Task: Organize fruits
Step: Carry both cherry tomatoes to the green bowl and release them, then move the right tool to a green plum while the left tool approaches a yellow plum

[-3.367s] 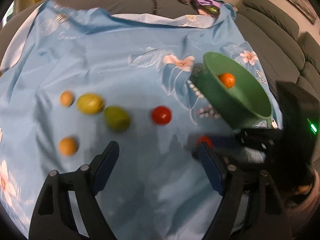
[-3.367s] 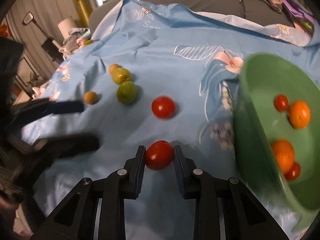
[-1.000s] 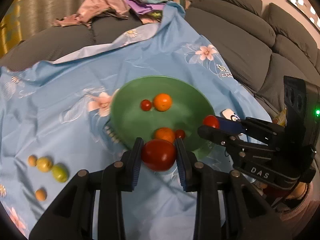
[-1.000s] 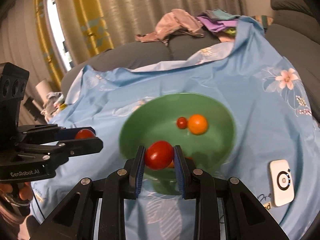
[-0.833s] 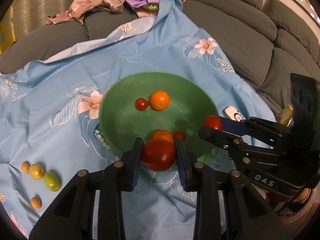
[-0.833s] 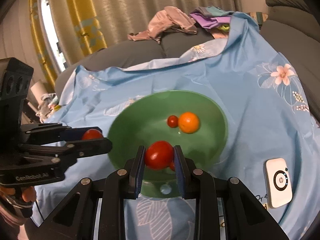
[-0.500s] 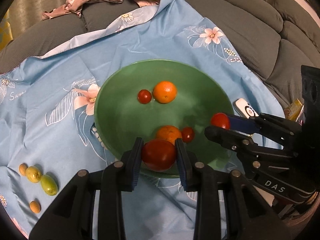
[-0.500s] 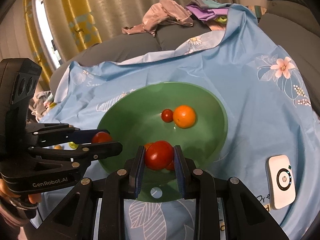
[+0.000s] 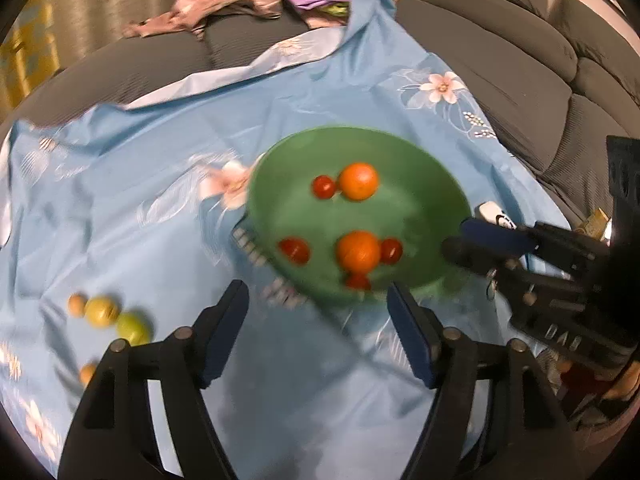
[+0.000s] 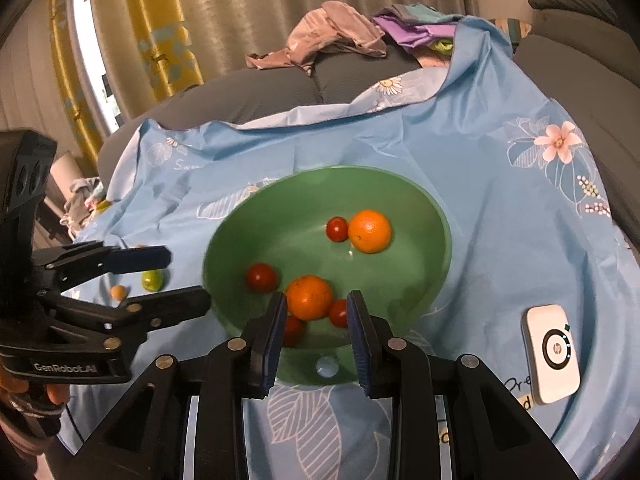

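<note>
— How many fruits do you count, nearest first?

— Outside the bowl [image 9: 416, 280], on the cloth [image 9: 160, 184] at the near left, four: two small orange fruits [image 9: 86, 373] and two green ones [image 9: 132, 327], the green pair touching each other. In the bowl, six: four tomatoes [image 10: 261, 277] and two oranges [image 10: 309, 297]. One orange sits near the front with three tomatoes around it; the far orange has a small tomato touching its left side.

— And the tools?

— Two. The left gripper [image 9: 318, 298] hangs over the cloth just near of the bowl, jaws spread wide, nothing between them. The right gripper [image 10: 316, 308] sits over the bowl's near rim, jaws parted and bare; the near orange shows in the gap behind them.

— Anything in the way?

— Seen from the right, the left tool's fingers partly cover the loose fruit. A white device [image 10: 552, 350] lies on the cloth to the bowl's right. Farther back, clothes [image 10: 332, 36] are heaped on a grey sofa [image 10: 256, 92], curtains [image 10: 168, 24] behind.
</note>
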`<state>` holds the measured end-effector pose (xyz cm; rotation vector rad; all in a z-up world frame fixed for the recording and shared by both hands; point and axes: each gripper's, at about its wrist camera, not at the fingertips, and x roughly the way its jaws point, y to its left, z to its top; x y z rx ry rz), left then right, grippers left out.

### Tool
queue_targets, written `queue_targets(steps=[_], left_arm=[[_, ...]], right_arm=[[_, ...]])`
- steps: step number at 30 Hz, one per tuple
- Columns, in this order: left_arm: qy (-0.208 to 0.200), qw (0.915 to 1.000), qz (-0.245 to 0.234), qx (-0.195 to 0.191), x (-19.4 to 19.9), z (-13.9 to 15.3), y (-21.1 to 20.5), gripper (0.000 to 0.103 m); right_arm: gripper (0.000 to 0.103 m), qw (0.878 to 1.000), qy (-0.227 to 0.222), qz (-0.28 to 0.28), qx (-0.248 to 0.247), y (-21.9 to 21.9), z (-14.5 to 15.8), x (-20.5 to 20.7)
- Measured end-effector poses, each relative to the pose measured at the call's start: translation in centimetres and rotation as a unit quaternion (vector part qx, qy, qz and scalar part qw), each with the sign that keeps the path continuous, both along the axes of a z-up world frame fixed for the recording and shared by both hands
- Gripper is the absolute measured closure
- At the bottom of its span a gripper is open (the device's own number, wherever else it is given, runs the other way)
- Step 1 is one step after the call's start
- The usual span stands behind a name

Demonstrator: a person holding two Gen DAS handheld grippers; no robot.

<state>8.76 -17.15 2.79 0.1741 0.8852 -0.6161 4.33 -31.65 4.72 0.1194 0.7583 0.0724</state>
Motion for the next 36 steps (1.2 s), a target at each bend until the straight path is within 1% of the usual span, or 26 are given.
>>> queue_targets(steps=[2, 4, 5, 8, 12, 13, 14, 15, 21, 27, 36], left_arm=[[0.005, 0.9998, 0.019, 0.002, -0.8, -0.1, 1.5, 0.024], [0.01, 0.999, 0.041, 0.012, -1.8, -0.5, 3.2, 0.019], [0.012, 0.9985, 0.051, 0.017, -2.4, -0.7, 4.1, 0.019], [0.018, 0.9973, 0.067, 0.021, -4.1, -1.1, 6.1, 0.016], [0.02, 0.9949, 0.095, 0.03, -5.9, -1.2, 8.7, 0.007], [0.019, 0.9941, 0.103, 0.029, -6.3, -1.1, 9.4, 0.006], [0.02, 0.9936, 0.108, 0.027, -6.6, -1.0, 9.8, 0.006], [0.021, 0.9928, 0.115, 0.024, -6.9, -0.9, 10.5, 0.006], [0.019, 0.9897, 0.142, 0.011, -8.3, -0.7, 13.4, 0.003], [0.02, 0.9875, 0.156, -0.003, -9.1, -0.8, 15.3, 0.001], [0.012, 0.9833, 0.18, -0.02, -9.7, -1.0, 18.3, 0.001]], right_arm=[[0.072, 1.0, -0.002, 0.005, -0.002, 0.5, 0.3, -0.4], [0.072, 1.0, -0.003, 0.01, -0.004, 1.1, 0.5, -0.8], [0.072, 1.0, -0.004, 0.014, -0.006, 1.4, 0.6, -1.1], [0.071, 1.0, -0.004, 0.025, -0.009, 2.6, 0.9, -1.5], [0.071, 0.999, -0.007, 0.045, -0.018, 4.4, 1.5, -2.3], [0.069, 0.999, -0.008, 0.05, -0.02, 4.9, 1.6, -2.5], [0.065, 0.998, -0.009, 0.054, -0.022, 5.3, 1.8, -2.7], [0.064, 0.998, -0.01, 0.058, -0.025, 5.8, 1.9, -2.9], [0.063, 0.996, -0.011, 0.081, -0.036, 8.2, 2.6, -3.2], [0.063, 0.994, -0.012, 0.098, -0.049, 10.6, 2.9, -3.5], [0.058, 0.99, 0.007, 0.131, -0.054, 13.9, 2.0, -3.0]])
